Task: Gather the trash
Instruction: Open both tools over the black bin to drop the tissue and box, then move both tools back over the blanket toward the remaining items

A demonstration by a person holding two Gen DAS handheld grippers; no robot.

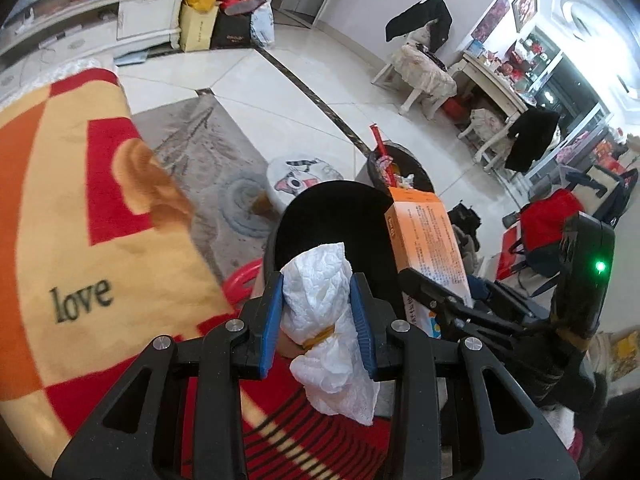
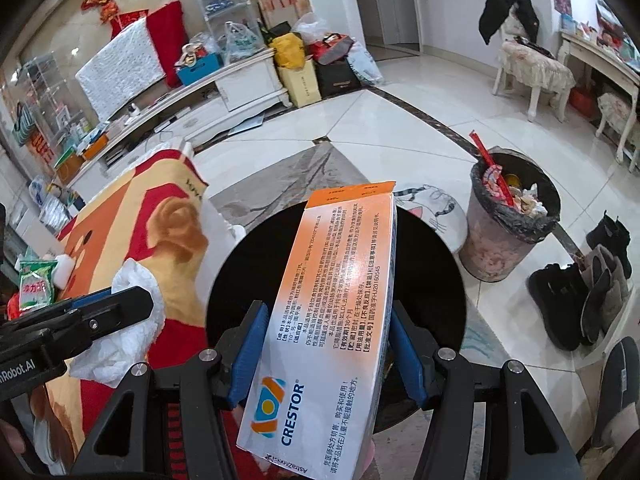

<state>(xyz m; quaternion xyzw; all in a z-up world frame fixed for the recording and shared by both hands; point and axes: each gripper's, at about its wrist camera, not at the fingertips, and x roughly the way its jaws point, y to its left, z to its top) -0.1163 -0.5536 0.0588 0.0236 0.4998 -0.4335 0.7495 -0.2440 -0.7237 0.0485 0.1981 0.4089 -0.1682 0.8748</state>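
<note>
In a cluttered living room, the left gripper (image 1: 318, 320) clamps a crumpled white paper tissue (image 1: 320, 316) while the right gripper (image 2: 326, 354) grips a long orange-and-white cardboard medicine box (image 2: 332, 320) by its flat sides. Both hang over the near rim of a round black bin (image 2: 452, 276), its long axis pointing away from the holder. The carry looks nearly done; next, each claw must open over the bin's mouth. A fuller lined grey bin (image 2: 508, 224) stands beyond on the tiles.

The orange-and-white box (image 2: 332, 312) reads "CRESTOR", the blanket (image 1: 80, 240) reads "love", and the left gripper (image 2: 132, 300) body shows "nRobot.AI".
</note>
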